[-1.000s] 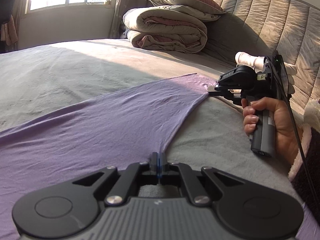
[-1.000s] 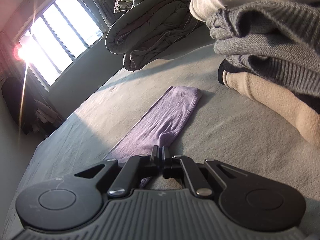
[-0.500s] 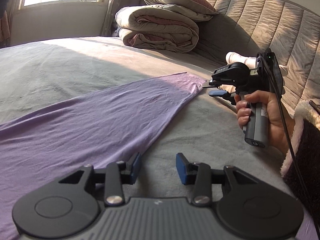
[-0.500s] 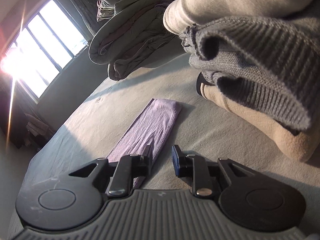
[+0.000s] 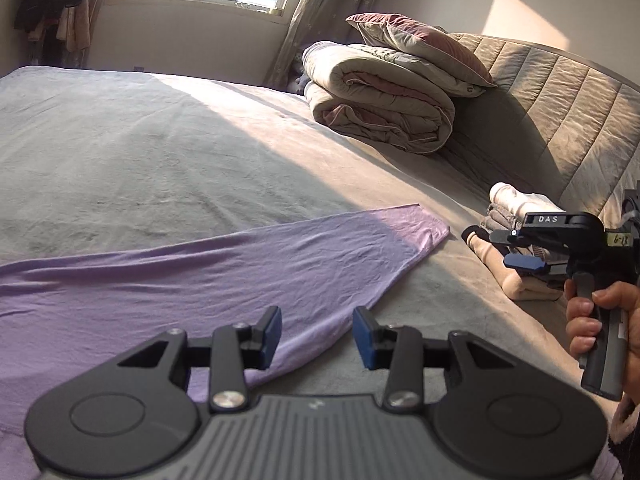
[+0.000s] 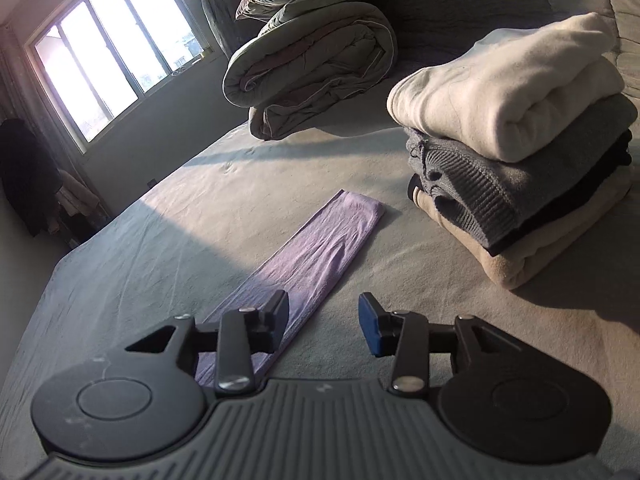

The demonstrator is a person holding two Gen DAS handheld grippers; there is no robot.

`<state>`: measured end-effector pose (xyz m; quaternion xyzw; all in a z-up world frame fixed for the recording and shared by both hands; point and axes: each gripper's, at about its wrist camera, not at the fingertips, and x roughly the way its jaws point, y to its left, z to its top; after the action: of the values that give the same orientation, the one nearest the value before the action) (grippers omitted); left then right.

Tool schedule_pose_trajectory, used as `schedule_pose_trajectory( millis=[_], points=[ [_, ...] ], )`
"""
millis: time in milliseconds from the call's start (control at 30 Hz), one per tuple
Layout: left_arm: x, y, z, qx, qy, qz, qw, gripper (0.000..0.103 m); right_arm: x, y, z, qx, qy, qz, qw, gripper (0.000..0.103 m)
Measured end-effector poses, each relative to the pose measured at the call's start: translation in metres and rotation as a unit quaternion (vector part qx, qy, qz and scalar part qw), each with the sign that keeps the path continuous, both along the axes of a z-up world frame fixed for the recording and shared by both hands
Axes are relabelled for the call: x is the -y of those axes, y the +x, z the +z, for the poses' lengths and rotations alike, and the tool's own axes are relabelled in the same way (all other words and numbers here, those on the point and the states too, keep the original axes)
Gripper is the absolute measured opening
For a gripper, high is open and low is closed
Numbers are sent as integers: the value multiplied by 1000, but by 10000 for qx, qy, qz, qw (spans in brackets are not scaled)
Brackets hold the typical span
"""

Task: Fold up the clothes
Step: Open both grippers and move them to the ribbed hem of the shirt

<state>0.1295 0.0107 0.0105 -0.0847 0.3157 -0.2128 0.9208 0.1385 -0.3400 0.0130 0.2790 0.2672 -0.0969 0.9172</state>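
left wrist view showed the left gripper [image 5: 317,336], which a second earlier had pinched the edge of the purple garment [image 5: 208,276], now with its fingers apart and empty just above that edge, the cloth lying flat on the bed [image 5: 160,152], so this fold looked laid down; it also caught the right gripper [image 5: 524,262] from the side, raised near the sleeve end. right wrist view showed that gripper's fingers likewise released and spread, and only here did the stack of folded clothes [image 6: 516,140] appear clearly, well apart from the sleeve.
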Motion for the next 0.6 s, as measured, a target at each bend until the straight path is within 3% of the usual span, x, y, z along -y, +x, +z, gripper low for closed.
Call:
schedule_pose_trajectory(
  millis=[167,333,467,600],
  points=[
    [-38,-19,19,-147,25,351,9993,40,-12,-21,13,-77,-115,132,9998,45],
    [-77,-41,20,-175,-85,660,9976,40,-37,-20,23,-178,-343,409,9984,45],
    [-110,-54,-3,-112,-395,956,9946,40,-67,-9,24,-280,-627,768,9947,46],
    [-134,-48,-26,-550,-629,1376,9870,38,-110,6,18,-424,-1080,1231,9856,46]
  ],
)
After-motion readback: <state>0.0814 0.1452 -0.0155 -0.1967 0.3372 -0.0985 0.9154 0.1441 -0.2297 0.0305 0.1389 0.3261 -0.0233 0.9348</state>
